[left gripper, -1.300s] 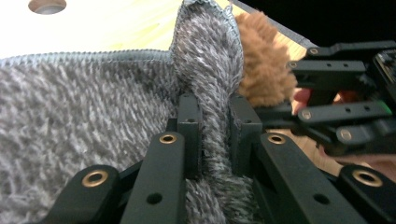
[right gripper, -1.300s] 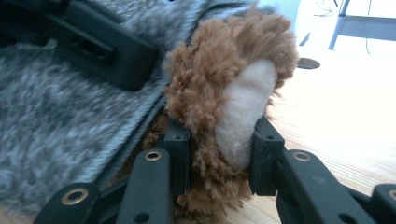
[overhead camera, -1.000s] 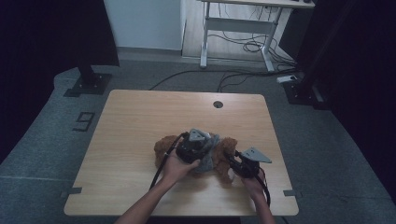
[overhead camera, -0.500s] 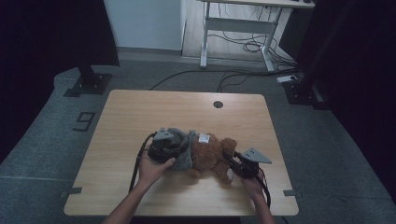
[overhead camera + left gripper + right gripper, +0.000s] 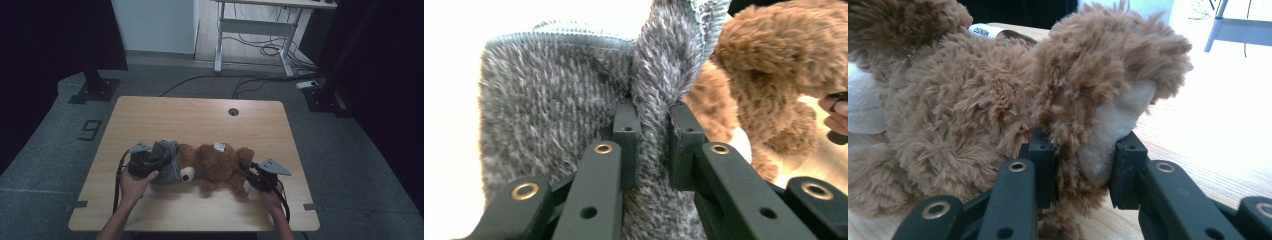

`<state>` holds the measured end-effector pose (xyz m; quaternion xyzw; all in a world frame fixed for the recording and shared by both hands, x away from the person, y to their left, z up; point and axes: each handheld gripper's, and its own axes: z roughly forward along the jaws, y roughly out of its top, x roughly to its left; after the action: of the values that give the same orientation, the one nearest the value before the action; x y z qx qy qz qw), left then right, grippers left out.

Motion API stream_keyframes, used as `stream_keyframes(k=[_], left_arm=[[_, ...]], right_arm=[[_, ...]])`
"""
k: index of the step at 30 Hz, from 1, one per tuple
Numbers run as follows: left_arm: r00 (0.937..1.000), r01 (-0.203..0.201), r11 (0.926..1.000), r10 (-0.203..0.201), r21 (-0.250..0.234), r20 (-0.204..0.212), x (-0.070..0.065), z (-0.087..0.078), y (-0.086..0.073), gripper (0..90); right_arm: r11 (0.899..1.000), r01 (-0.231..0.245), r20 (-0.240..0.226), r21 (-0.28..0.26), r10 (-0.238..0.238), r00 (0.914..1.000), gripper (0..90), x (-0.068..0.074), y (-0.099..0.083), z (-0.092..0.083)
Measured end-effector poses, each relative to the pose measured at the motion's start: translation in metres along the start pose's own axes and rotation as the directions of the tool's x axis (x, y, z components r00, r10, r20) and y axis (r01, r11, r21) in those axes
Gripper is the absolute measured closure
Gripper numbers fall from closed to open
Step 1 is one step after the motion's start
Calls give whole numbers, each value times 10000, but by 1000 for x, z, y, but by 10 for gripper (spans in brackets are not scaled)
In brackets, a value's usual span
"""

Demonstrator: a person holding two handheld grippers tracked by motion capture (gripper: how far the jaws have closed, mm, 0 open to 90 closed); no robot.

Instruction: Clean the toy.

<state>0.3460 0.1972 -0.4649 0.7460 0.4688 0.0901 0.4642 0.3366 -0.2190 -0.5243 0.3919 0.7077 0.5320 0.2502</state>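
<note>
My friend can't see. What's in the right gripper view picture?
The right hand-held gripper pinches a fluffy brown teddy bear's foot between its two black jaws. The teddy bear lies on a light wooden table.

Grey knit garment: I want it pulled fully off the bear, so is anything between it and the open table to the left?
Nothing visible. The left gripper pinches the grey knit garment at the teddy bear's head; the table beyond is bare wood.

A grey "9" (image 5: 88,130) is marked on the floor left of the table.
</note>
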Motion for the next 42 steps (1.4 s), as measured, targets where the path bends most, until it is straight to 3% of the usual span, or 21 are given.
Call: stream_keyframes(k=[4, 11, 16, 22, 25, 27, 29, 33, 35, 39, 42], left_arm=[[9997, -198, 9996, 195, -220, -151, -5, -7, 12, 774], [9959, -897, 9942, 900, -585, 15, -37, 0, 51, 774], [9874, -1430, 9879, 1465, -596, 589, -68, 20, 83, 772], [9703, -2109, 9774, 2113, -160, 1175, -113, 60, 115, 771], [9610, -2449, 9693, 2395, 226, 1385, -131, 82, 117, 771], [9549, -2656, 9612, 2517, 740, 1579, -143, 100, 112, 768], [9548, -2658, 9571, 2449, 1156, 1685, -148, 115, 104, 768], [9509, -2992, 9309, 2727, 2093, 1466, -152, 144, 78, 773], [9523, -2985, 9346, 2783, 1934, 1248, -153, 146, 71, 779], [9460, -3227, 9275, 3098, 1889, 950, -156, 139, 67, 781], [9504, -3086, 9351, 2956, 1743, 969, -149, 129, 64, 782]], right_arm=[[10000, 21, 51, -13, -21, 10000, 695, -1, 0, 0], [9999, 121, 97, -103, -120, 9999, 696, -1, 1, -1], [9998, 181, 115, -103, -180, 9998, 696, -1, 1, -2], [9997, 210, 122, -111, -209, 9997, 696, 0, 2, -1], [9997, 224, 94, -114, -223, 9997, 696, -1, 2, -2], [9996, 258, 98, -110, -257, 9996, 696, 0, 2, -2], [9997, 221, 96, -99, -220, 9997, 696, 0, 2, -2], [9997, 223, 90, -90, -222, 9997, 696, -1, 2, -2], [9997, 256, 156, 49, -257, 9995, 696, -1, 1, 0], [9999, 147, 46, 14, -147, 9999, 696, -2, 0, 0], [9999, 162, 42, 19, -162, 9999, 697, -2, 0, -1]])
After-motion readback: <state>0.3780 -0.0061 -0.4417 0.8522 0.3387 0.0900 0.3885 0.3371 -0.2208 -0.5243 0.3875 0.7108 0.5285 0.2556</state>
